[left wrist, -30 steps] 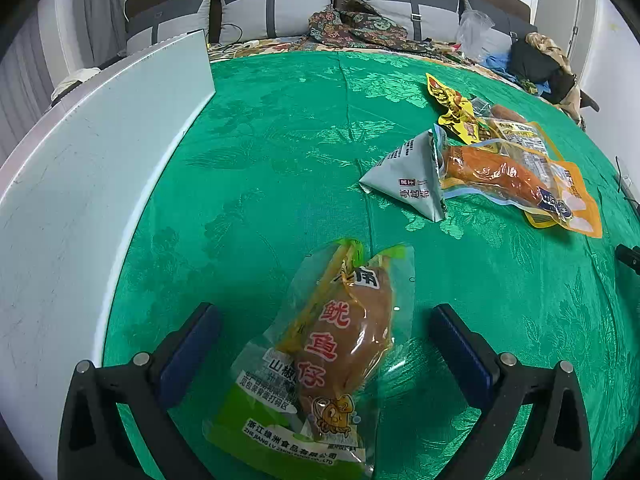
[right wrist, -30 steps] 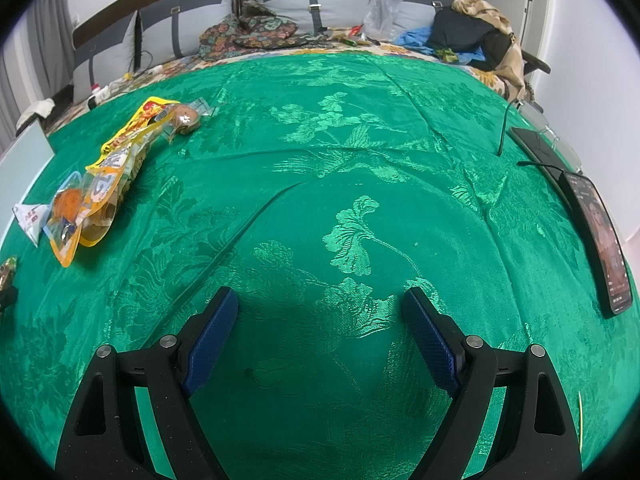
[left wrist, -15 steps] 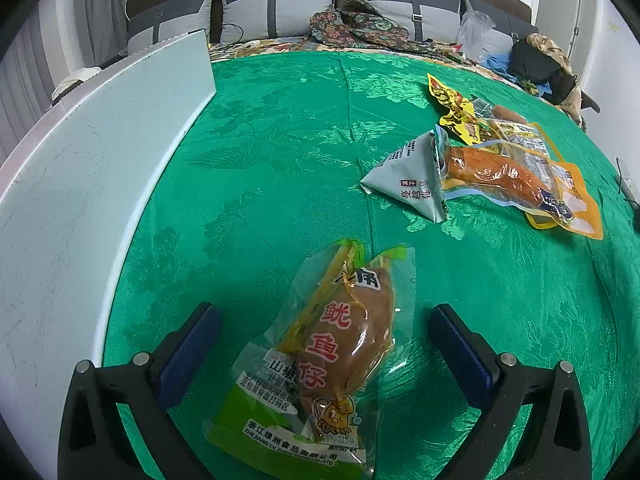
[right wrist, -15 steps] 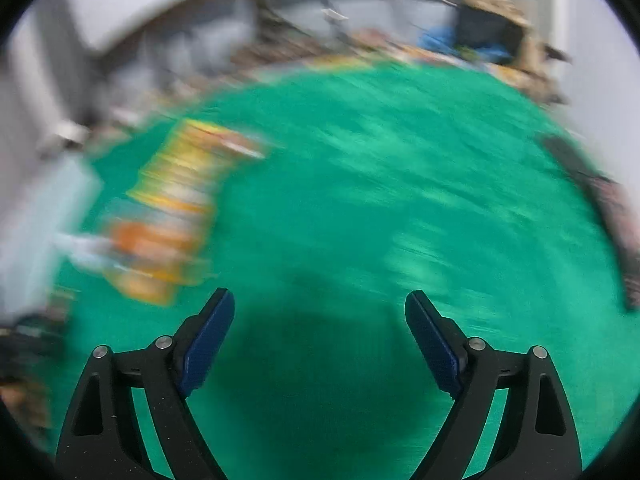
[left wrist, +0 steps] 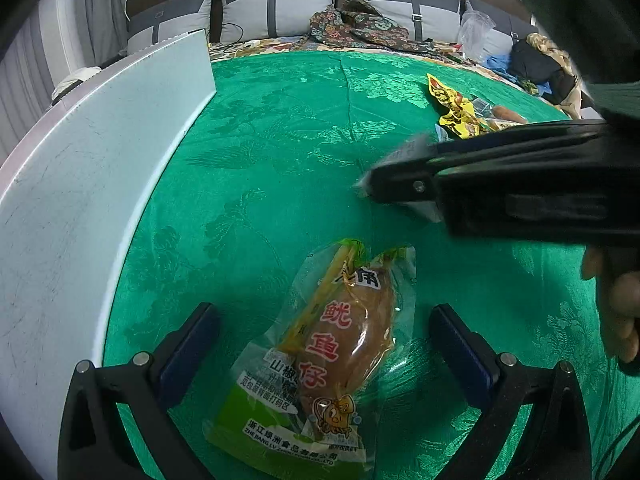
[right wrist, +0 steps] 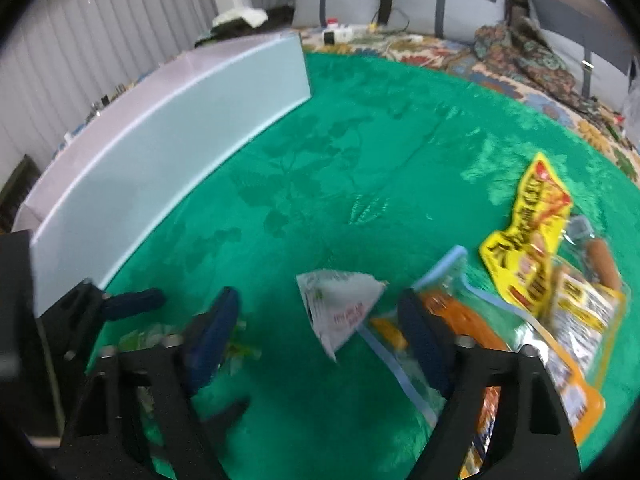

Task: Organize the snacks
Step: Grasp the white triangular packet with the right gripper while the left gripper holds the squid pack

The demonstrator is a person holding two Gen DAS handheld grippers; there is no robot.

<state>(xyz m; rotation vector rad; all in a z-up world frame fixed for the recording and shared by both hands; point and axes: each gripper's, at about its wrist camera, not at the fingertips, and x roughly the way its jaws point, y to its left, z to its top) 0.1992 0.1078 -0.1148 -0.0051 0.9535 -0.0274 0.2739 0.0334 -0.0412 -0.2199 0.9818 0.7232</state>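
The right gripper [right wrist: 320, 322], jaws just narrowing but still clear, straddles the white triangular packet [right wrist: 340, 304]; next it should pinch the packet, while the left gripper [left wrist: 324, 344] stands wide around the squid snack pouch [left wrist: 336, 352].

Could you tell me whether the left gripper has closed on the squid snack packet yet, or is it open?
Open. The left gripper's jaws stand apart on either side of the squid snack packet, green cloth visible in both gaps.

You're in a home bedroom: you work on a bed w/ green floral bedspread [left wrist: 280, 128], grey pillows [left wrist: 276, 8] along the far headboard, patterned clothes [left wrist: 360, 28] heaped there, pleated curtains [right wrist: 120, 40] at far left, a bag pile [left wrist: 536, 60] far right.
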